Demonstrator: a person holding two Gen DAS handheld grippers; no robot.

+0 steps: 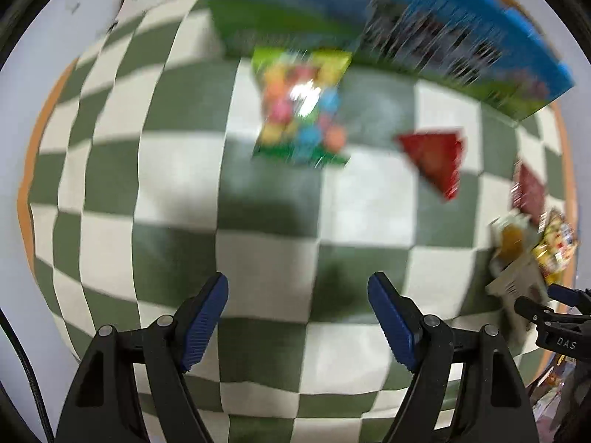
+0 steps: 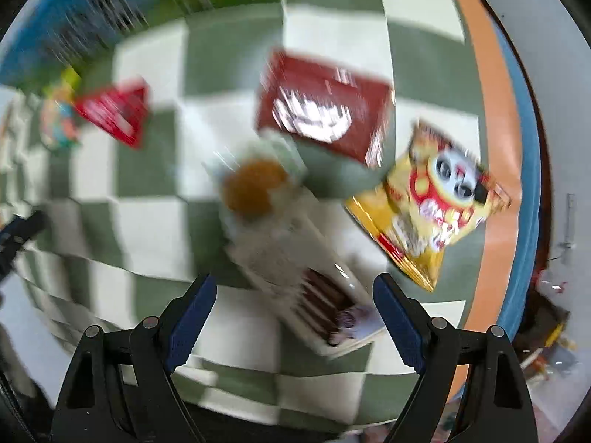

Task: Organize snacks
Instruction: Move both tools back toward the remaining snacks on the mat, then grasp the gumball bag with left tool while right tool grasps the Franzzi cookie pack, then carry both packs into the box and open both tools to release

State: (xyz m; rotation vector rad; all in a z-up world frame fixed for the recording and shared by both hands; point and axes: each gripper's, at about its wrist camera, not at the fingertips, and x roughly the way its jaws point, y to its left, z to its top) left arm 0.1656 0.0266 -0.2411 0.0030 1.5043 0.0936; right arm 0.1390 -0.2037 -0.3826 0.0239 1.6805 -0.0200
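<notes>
Snacks lie scattered on the checkered cloth (image 1: 177, 170). Right gripper (image 2: 293, 317): jaws wide, empty, poised above the long white packet (image 2: 295, 258), likely the first pick. Left gripper (image 1: 297, 319): jaws wide, empty, over bare cloth. Farther out: colourful candy bag (image 1: 301, 110), red triangular packet (image 1: 436, 158), yellow bag (image 2: 428, 203).

Five loose snack packets lie on the green-and-white chequered cloth (image 2: 155, 184): one bag of many-coloured sweets (image 1: 301, 110), one bright red triangular packet (image 2: 114, 114), one dark red flat packet (image 2: 325, 107), one yellow panda-printed bag (image 2: 432, 203), and one long white wrapper with an orange round (image 2: 273, 221). One big blue-and-green box (image 1: 406, 26).
</notes>
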